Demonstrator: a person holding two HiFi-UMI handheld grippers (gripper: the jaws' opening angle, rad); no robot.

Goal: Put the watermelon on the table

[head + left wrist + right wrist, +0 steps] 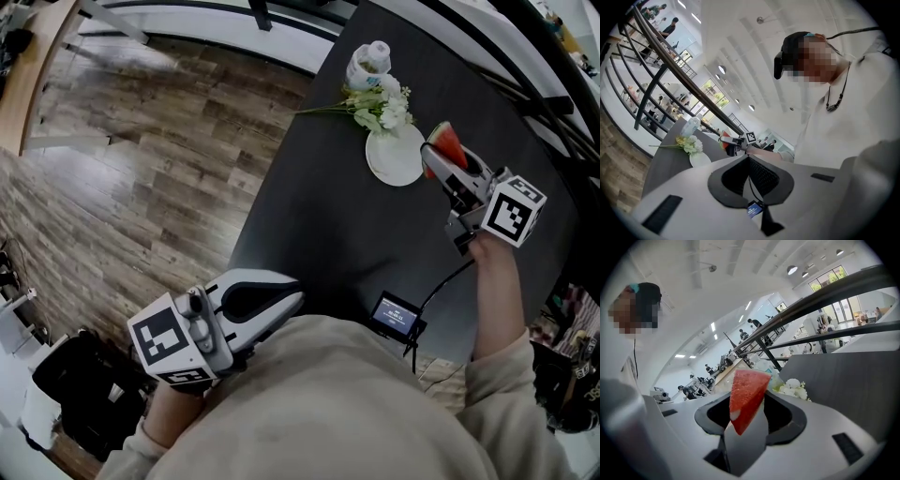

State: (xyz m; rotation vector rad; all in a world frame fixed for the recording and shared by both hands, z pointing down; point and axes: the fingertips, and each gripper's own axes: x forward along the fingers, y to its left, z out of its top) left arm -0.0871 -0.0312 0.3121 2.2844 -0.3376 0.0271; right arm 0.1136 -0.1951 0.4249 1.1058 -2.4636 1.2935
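Observation:
A red wedge of watermelon (448, 142) with a thin pale rind is held in my right gripper (439, 161), which is shut on it above the dark table (309, 216), just right of a white plate (394, 157). In the right gripper view the wedge (747, 392) stands point-down between the jaws (749, 404). My left gripper (296, 302) hangs off the table's near left edge, close to my body, with its jaws shut and nothing in them (749, 158). It looks across at the far slice (723, 140).
White flowers (380, 105) lie across the plate's far rim, with a clear plastic bottle (368, 66) behind them. A small screen device (396, 315) with a cable sits at the table's near edge. Wooden floor (141, 159) lies to the left; dark railings run beyond the table.

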